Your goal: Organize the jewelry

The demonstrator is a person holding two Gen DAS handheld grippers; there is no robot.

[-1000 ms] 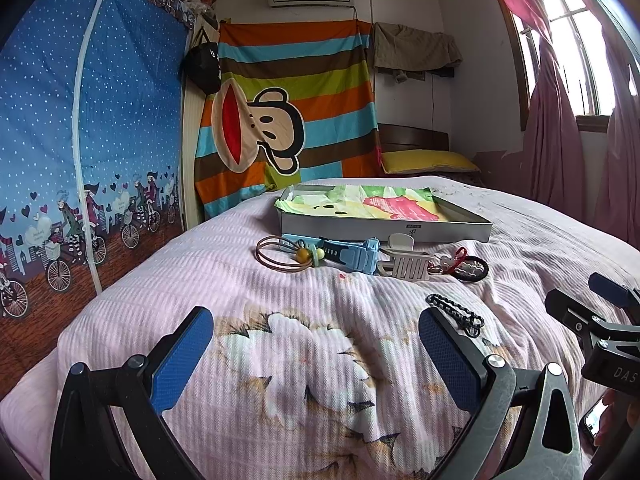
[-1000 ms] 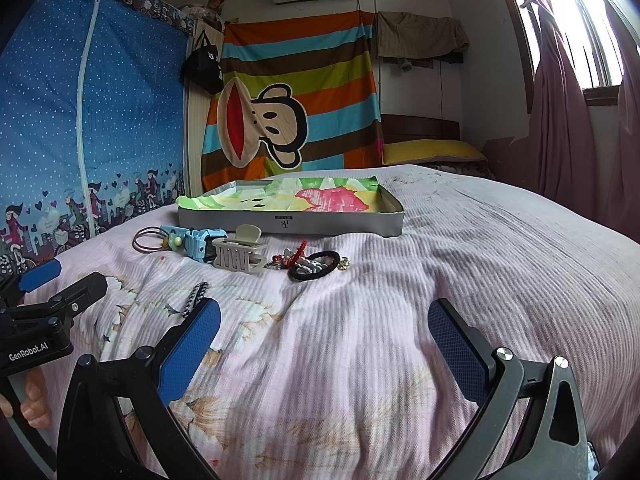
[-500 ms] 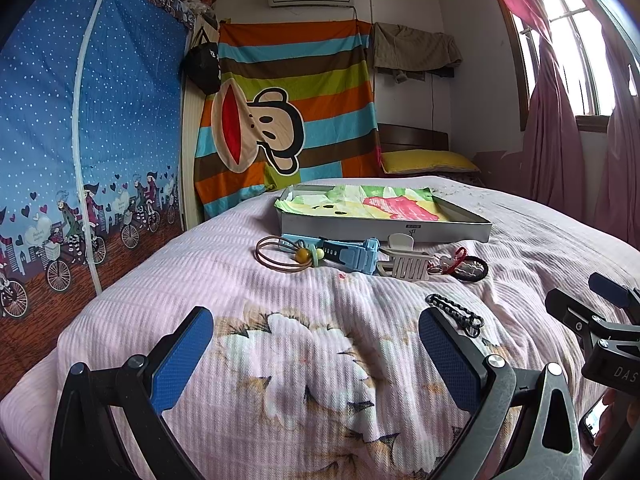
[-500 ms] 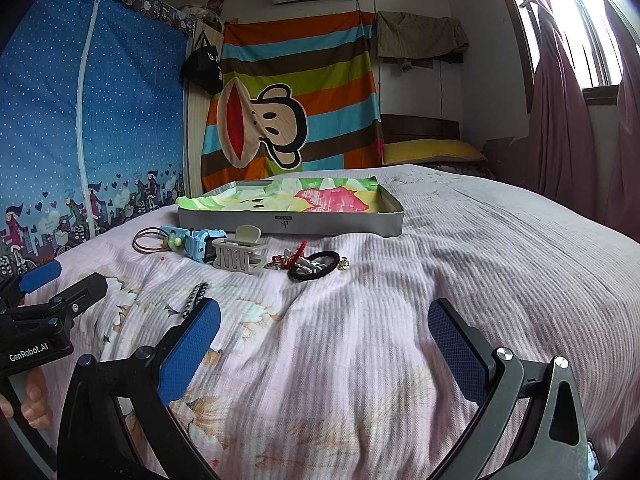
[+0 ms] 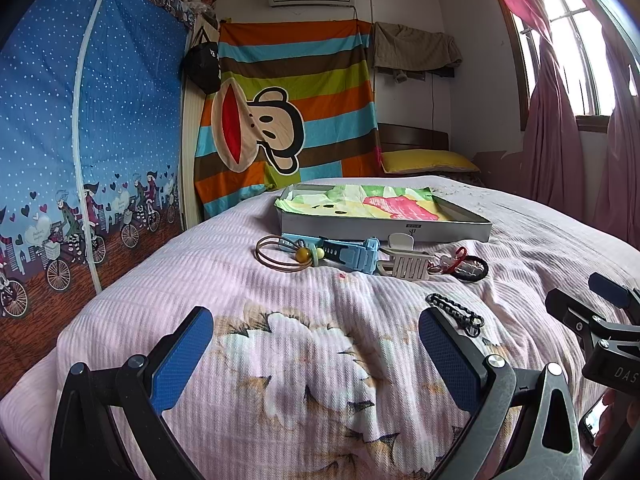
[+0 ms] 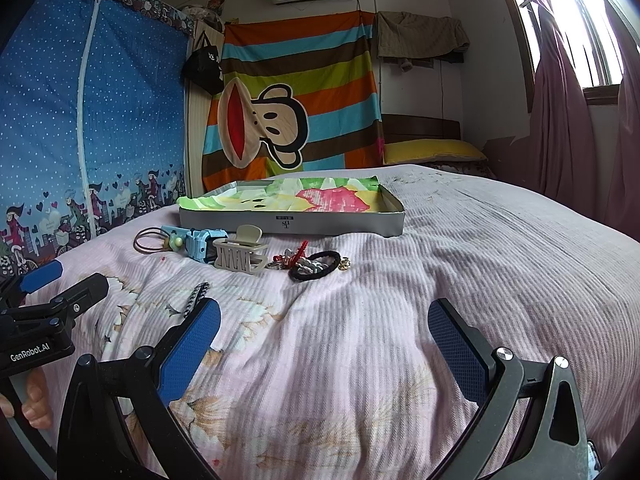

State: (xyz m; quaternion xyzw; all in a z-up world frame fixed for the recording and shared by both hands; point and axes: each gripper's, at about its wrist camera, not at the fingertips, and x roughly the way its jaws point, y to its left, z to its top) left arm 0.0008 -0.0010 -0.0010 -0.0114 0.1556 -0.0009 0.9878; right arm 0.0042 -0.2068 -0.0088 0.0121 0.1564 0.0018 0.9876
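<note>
Both tools, left tool (image 5: 316, 354) and right tool (image 6: 324, 340), hover spread wide and empty over bare pink bedspread (image 6: 460, 248). The hair accessories (image 5: 372, 258) lie in a row mid-bed, just near of the tray (image 5: 384, 226). The wardrobe cover (image 5: 80, 140) bounds the left, curtains (image 5: 556, 128) the right.

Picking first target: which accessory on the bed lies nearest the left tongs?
The black chain clip, lying apart from the others just beyond the right finger of the left tongs. The rest sit in a row by the tray.

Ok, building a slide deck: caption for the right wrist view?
Open right gripper hovers over the bed; hair accessories lie before the shallow box.
</note>
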